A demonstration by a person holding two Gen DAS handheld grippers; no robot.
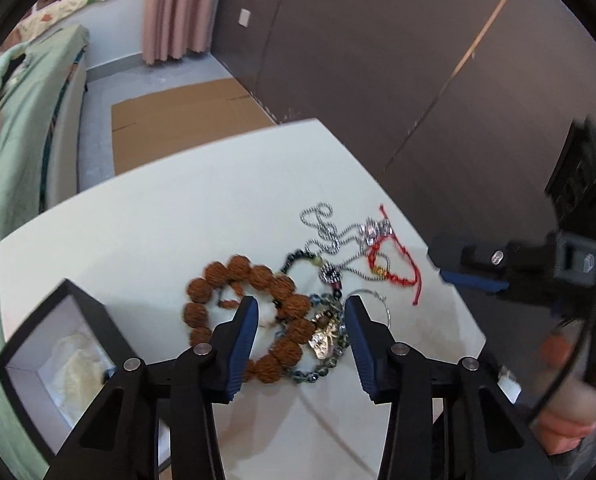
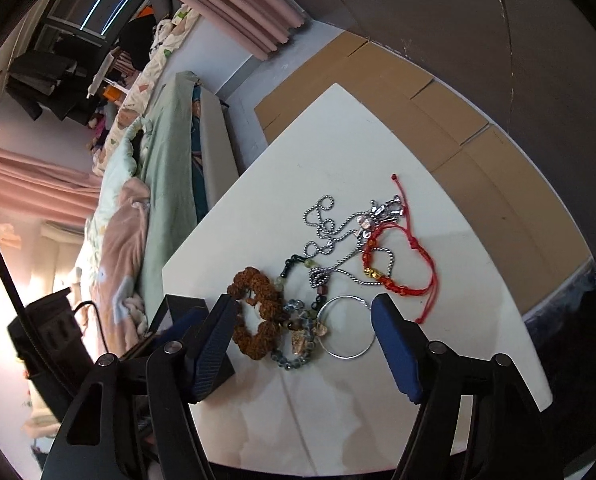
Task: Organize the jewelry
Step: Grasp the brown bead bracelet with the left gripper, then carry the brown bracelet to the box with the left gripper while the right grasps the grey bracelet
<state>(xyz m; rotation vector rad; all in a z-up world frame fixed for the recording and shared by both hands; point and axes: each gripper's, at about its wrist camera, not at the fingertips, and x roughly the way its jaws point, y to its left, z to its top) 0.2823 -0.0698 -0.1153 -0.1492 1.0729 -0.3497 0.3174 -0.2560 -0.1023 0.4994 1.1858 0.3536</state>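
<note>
A pile of jewelry lies on the white table (image 1: 146, 240): a brown seed-bead bracelet (image 1: 266, 280), a grey glass-bead bracelet with a gold charm (image 1: 325, 344), a silver ball chain (image 1: 325, 228), a red cord bracelet (image 1: 397, 268) and a thin silver hoop (image 2: 347, 326). My left gripper (image 1: 299, 308) is open, hovering over the brown and glass bracelets. My right gripper (image 2: 303, 314) is open, just above the same pile (image 2: 258, 320). An open black jewelry box (image 1: 58, 356) with white lining sits to the left.
A bed with green and floral bedding (image 2: 138, 208) stands beyond the table's left side. Flat cardboard (image 1: 186, 120) lies on the floor by a dark wall (image 1: 377, 60). The right gripper's body and the hand holding it (image 1: 565, 400) show at the right in the left wrist view.
</note>
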